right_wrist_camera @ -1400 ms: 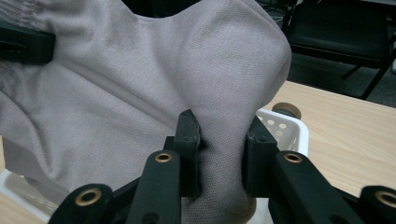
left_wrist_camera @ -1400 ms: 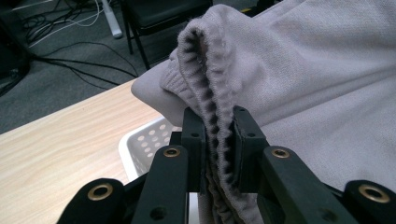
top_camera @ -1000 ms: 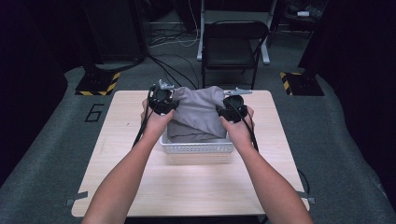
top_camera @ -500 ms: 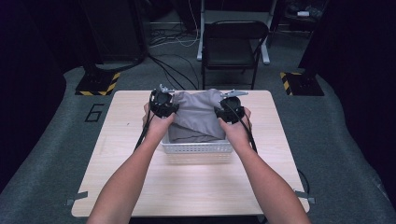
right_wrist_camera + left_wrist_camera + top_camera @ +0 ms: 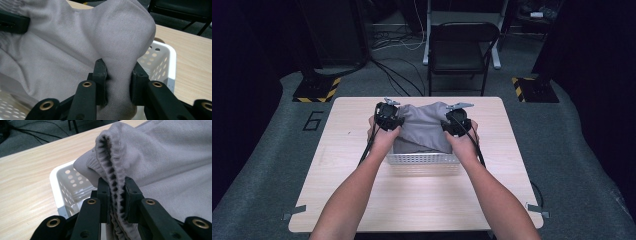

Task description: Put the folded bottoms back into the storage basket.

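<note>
Both claws, the left gripper (image 5: 388, 118) and the right gripper (image 5: 457, 123), are clamped on opposite edges of the grey garment (image 5: 424, 127), which is held spread above the white perforated basket (image 5: 424, 161) at mid-table, presumably so that it can be lowered in flat.

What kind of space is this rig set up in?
Probably a lab or recording studio, not a home: a lone wooden table on grey carpet, dark surroundings, hazard-striped stand bases, loose cables and a folding chair behind it.
</note>
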Demonstrator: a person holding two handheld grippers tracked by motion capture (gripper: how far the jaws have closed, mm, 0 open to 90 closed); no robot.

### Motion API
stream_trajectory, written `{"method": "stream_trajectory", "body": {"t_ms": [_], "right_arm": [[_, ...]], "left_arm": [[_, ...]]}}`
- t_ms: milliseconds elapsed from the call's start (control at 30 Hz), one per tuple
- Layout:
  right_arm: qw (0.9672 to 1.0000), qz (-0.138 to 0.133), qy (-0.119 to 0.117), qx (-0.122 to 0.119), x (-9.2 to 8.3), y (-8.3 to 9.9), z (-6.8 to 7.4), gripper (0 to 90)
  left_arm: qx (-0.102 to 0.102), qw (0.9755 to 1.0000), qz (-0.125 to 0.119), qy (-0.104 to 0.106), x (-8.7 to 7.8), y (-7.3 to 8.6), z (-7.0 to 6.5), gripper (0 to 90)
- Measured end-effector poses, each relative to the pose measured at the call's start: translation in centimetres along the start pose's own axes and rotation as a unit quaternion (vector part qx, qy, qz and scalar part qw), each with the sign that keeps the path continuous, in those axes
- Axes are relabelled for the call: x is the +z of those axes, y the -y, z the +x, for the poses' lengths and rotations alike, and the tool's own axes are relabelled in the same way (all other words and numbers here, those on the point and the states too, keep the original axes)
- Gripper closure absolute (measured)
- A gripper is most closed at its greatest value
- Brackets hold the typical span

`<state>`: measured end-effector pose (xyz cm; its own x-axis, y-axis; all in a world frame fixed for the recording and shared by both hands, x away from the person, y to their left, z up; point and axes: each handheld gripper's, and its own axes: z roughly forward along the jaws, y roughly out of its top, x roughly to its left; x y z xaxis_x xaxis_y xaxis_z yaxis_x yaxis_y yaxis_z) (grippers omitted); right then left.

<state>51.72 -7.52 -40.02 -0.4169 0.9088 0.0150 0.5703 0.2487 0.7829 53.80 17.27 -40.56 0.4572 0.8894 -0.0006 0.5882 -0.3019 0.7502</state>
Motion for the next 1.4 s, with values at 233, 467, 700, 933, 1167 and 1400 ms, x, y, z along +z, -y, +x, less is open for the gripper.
{"method": "stream_trajectory", "body": {"t_ms": [233, 467, 700, 933, 1167, 1400], "right_arm": [[1.0, 0.006, 0.001, -0.005, 0.8, 0.4, 0.0, 70.3], [0.9999, 0.014, 0.004, -0.008, 1.3, 0.6, 0.2, 70.0], [0.9998, 0.016, 0.004, -0.005, 1.5, 0.9, -0.1, 69.7], [0.9998, 0.019, 0.005, -0.005, 1.8, 1.0, -0.3, 69.5], [0.9996, 0.025, 0.007, -0.011, 2.3, 1.1, -0.1, 69.4], [0.9994, 0.033, 0.007, -0.008, 2.7, 1.3, -0.1, 69.3]], "left_arm": [[-0.006, 1.0, 0.004, 0.001, 0.6, 0.3, 0.2, 77.9], [-0.008, 0.9999, 0.007, 0.001, 1.0, 0.6, 0.4, 77.8], [-0.005, 0.9999, 0.011, 0.002, 1.3, 0.5, 0.2, 77.8], [-0.003, 0.9999, 0.015, -0.001, 1.8, 0.6, 0.1, 77.6], [0.0, 0.9996, 0.027, -0.003, 2.3, 0.8, 0.2, 77.3], [0.0, 0.9995, 0.032, -0.006, 2.7, 0.9, 0.2, 77.2]]}}
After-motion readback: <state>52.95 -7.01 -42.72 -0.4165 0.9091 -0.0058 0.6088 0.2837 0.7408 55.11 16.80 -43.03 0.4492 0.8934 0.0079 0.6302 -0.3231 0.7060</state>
